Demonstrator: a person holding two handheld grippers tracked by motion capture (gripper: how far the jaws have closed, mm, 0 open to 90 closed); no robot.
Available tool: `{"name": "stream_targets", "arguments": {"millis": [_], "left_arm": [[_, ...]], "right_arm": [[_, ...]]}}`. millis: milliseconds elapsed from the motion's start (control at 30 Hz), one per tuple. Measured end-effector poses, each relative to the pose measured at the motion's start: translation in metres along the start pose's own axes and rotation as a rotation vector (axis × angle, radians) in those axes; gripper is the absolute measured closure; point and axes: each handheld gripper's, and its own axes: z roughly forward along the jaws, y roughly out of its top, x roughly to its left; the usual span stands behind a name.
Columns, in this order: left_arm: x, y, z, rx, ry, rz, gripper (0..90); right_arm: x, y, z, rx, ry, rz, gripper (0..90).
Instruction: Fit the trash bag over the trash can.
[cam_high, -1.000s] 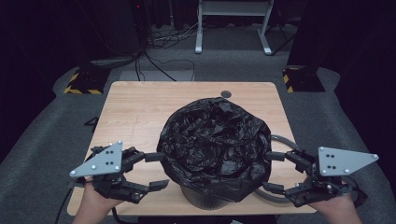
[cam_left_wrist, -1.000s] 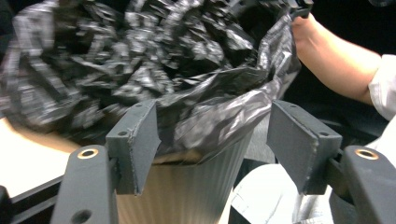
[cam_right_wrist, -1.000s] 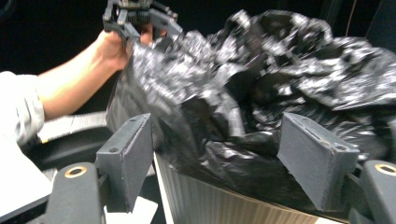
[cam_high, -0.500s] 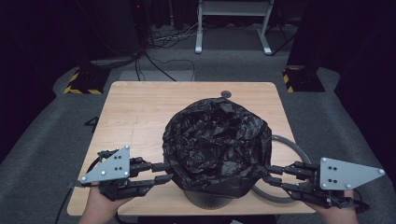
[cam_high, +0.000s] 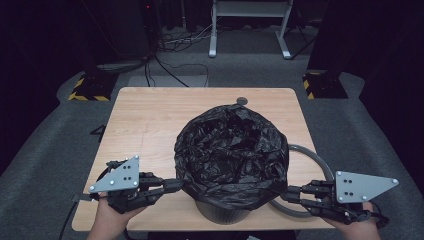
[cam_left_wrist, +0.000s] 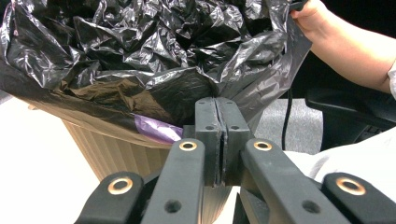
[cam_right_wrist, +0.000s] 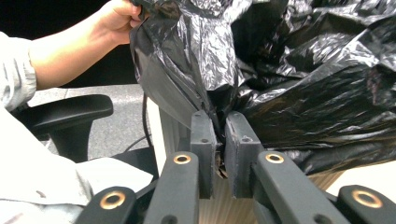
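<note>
Upright, the bin (cam_high: 222, 212) wears a crumpled black bag (cam_high: 231, 150).

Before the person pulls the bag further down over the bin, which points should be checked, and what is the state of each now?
1. Left gripper shut on the bag edge: ok, jaws pressed together on the film.
2. Right gripper shut on the bag edge: ok, film pinched between its jaws.
3. Both grips on opposite sides of the bin: ok in the high view.
4. Bag over the rim all around: cannot tell; the far side is hidden.
5. Bag untorn at the grips: cannot tell.
6. Bin upright on the table: ok.
</note>
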Motion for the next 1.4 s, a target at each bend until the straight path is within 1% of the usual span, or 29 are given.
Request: {"name": "stream_targets", "arguments": {"millis": [133,167,267,333,367,467,533,600,633,667,767,900,967,1000,1033,1067,1100,1133,1167,1200,1233,1267,1300,1333,1367,1400], "left_arm": [[-0.002,-0.001,0.001,0.007,-0.003,0.015,89.9],[-0.003,-0.001,0.001,0.009,-0.006,0.020,90.0],[-0.005,-0.001,0.001,0.019,-0.002,0.030,90.0],[-0.006,-0.002,0.003,0.030,-0.012,0.037,90.0],[-0.007,-0.003,0.003,0.036,-0.013,0.042,90.0],[-0.008,-0.006,0.003,0.045,-0.013,0.045,90.0],[-0.008,-0.008,0.003,0.058,-0.003,0.045,90.0],[-0.006,-0.011,0.003,0.066,0.003,0.037,90.0],[-0.004,-0.013,0.003,0.069,0.006,0.030,90.0],[-0.003,-0.015,0.003,0.072,0.011,0.023,90.0],[0.006,-0.025,0.005,0.084,0.017,-0.011,90.0],[0.008,-0.031,0.009,0.101,0.024,-0.020,90.0],[0.010,-0.035,0.010,0.107,0.016,-0.032,90.0],[0.011,-0.037,0.010,0.098,0.013,-0.033,90.0],[0.011,-0.039,0.009,0.090,0.016,-0.041,87.3],[0.011,-0.041,0.007,0.080,0.018,-0.051,87.3],[0.011,-0.043,0.004,0.067,0.021,-0.063,72.8],[0.011,-0.044,0.001,0.054,0.041,-0.069,72.8],[0.012,-0.044,-0.002,0.047,0.050,-0.096,51.2],[0.013,-0.044,-0.006,0.044,0.049,-0.116,51.2],[0.014,-0.045,-0.011,0.031,0.059,-0.124,43.4],[0.014,-0.045,-0.016,0.015,0.076,-0.131,41.2],[0.015,-0.044,-0.020,0.004,0.092,-0.132,39.5],[0.016,-0.043,-0.025,-0.007,0.104,-0.137,39.5],[0.019,-0.038,-0.033,-0.029,0.127,-0.139,38.9],[0.019,-0.038,-0.033,-0.029,0.127,-0.139,38.5]], "right_arm": [[0.000,-0.002,0.001,0.009,0.013,0.005,84.4],[0.001,-0.004,0.004,0.032,0.016,0.005,84.4],[0.000,-0.006,0.006,0.041,0.027,0.010,84.5],[-0.001,-0.008,0.008,0.045,0.035,0.017,84.9],[-0.001,-0.010,0.010,0.056,0.045,0.025,85.0],[0.000,-0.012,0.011,0.062,0.051,0.028,85.0],[-0.001,-0.014,0.013,0.076,0.050,0.031,85.5],[-0.002,-0.016,0.015,0.095,0.049,0.040,85.8],[-0.004,-0.020,0.016,0.100,0.046,0.053,85.8],[-0.004,-0.020,0.016,0.100,0.046,0.053,85.8],[-0.010,-0.029,0.018,0.103,0.045,0.080,85.8],[-0.011,-0.033,0.023,0.116,0.050,0.088,85.8],[-0.010,-0.037,0.027,0.129,0.051,0.091,85.7],[-0.010,-0.039,0.027,0.132,0.050,0.095,85.6],[-0.010,-0.043,0.027,0.123,0.043,0.098,80.0],[-0.010,-0.043,0.027,0.123,0.043,0.098,80.0],[-0.009,-0.046,0.023,0.095,0.043,0.092,62.1],[-0.009,-0.046,0.023,0.095,0.043,0.092,62.1],[-0.009,-0.048,0.018,0.068,0.073,0.096,47.5],[-0.009,-0.048,0.018,0.068,0.073,0.096,47.5],[-0.006,-0.049,0.008,0.048,0.075,0.075,44.3],[-0.005,-0.049,0.002,0.038,0.080,0.079,43.2],[-0.005,-0.049,0.002,0.038,0.080,0.079,43.2],[-0.005,-0.048,-0.005,0.026,0.079,0.081,43.2],[-0.005,-0.046,-0.019,-0.014,0.071,0.061,41.9],[-0.005,-0.046,-0.019,-0.014,0.071,0.061,41.9]]}}
